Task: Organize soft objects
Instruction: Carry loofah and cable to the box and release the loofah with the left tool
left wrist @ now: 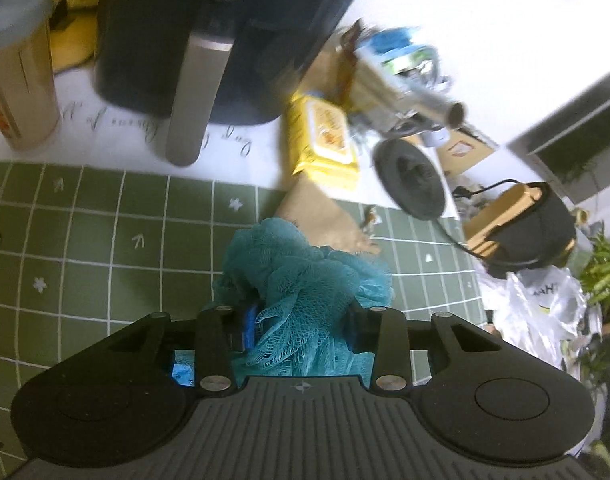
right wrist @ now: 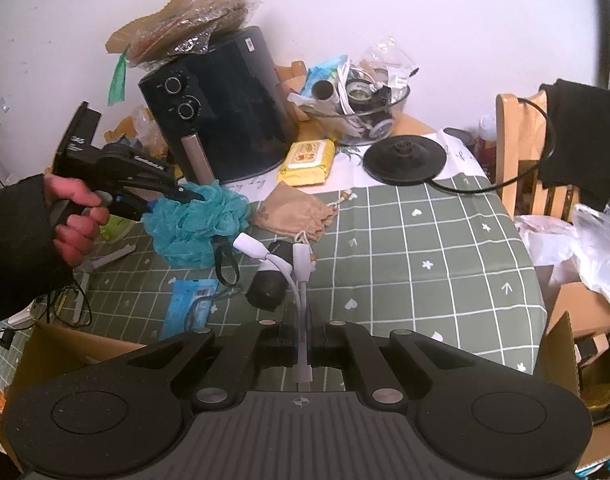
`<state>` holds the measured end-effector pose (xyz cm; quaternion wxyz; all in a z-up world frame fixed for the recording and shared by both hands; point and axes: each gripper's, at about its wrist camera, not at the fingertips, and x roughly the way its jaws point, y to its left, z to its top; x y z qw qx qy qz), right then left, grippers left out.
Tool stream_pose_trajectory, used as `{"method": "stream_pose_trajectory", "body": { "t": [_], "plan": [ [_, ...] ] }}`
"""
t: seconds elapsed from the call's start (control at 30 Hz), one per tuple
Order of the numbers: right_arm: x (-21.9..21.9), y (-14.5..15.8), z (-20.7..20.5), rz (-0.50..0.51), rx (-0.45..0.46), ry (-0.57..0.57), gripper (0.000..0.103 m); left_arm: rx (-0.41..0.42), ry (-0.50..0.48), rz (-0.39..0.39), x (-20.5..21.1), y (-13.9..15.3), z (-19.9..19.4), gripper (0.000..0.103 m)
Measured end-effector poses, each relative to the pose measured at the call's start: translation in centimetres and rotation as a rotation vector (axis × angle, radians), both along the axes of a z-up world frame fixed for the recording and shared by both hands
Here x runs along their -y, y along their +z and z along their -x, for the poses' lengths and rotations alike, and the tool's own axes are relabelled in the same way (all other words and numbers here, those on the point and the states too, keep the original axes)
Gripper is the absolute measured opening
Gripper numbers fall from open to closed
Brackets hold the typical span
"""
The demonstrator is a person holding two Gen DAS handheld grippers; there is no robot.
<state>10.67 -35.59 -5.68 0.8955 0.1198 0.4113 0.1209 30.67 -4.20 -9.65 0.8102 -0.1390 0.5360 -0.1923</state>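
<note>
My left gripper (left wrist: pixel 299 330) is shut on a teal mesh bath sponge (left wrist: pixel 301 276) and holds it over the green checked tablecloth (left wrist: pixel 105 240). In the right wrist view the same sponge (right wrist: pixel 197 224) hangs from the left gripper (right wrist: pixel 185 196), held by a hand at the left. My right gripper (right wrist: pixel 303 344) is shut on a white cable adapter (right wrist: pixel 301 272) with two white plugs, held above the table. A tan drawstring pouch (right wrist: pixel 297 212) lies on the cloth past the sponge; it also shows in the left wrist view (left wrist: pixel 317 216).
A black air fryer (right wrist: pixel 225 108) stands at the back, with a yellow wipes pack (right wrist: pixel 309 160), a black kettle base (right wrist: pixel 405 158) and a glass bowl of clutter (right wrist: pixel 357 104) to its right. A black roll (right wrist: pixel 269 280) and blue packet (right wrist: pixel 189 304) lie near. Cardboard box (right wrist: pixel 65 352) front left.
</note>
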Motion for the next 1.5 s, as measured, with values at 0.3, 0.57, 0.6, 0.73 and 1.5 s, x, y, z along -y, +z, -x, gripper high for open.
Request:
{"method": "stream_pose_trajectory", "body": {
  "t": [0.3, 0.57, 0.6, 0.73, 1.5],
  "plan": [
    [-1.0, 1.4, 0.4, -0.012, 0.019, 0.037, 0.006, 0.115, -0.029, 0.009, -1.5, 4.0, 3.9, 0.038],
    [-2.3, 2.9, 1.3, -0.016, 0.044, 0.067, 0.006, 0.221, -0.062, 0.001, -2.7, 7.3, 8.0, 0.037],
    [-2.4, 3.0, 1.4, -0.017, 0.046, 0.070, 0.006, 0.226, -0.062, 0.006, -2.8, 7.6, 8.4, 0.037],
    [-3.2, 3.7, 2.0, -0.020, 0.055, 0.085, 0.006, 0.251, -0.065, 0.033, -3.7, 9.1, 10.4, 0.037],
    [-7.8, 5.0, 4.8, -0.049, 0.051, 0.174, 0.006, 0.288, -0.076, 0.047, -7.9, 11.9, 21.1, 0.037]
  ]
}}
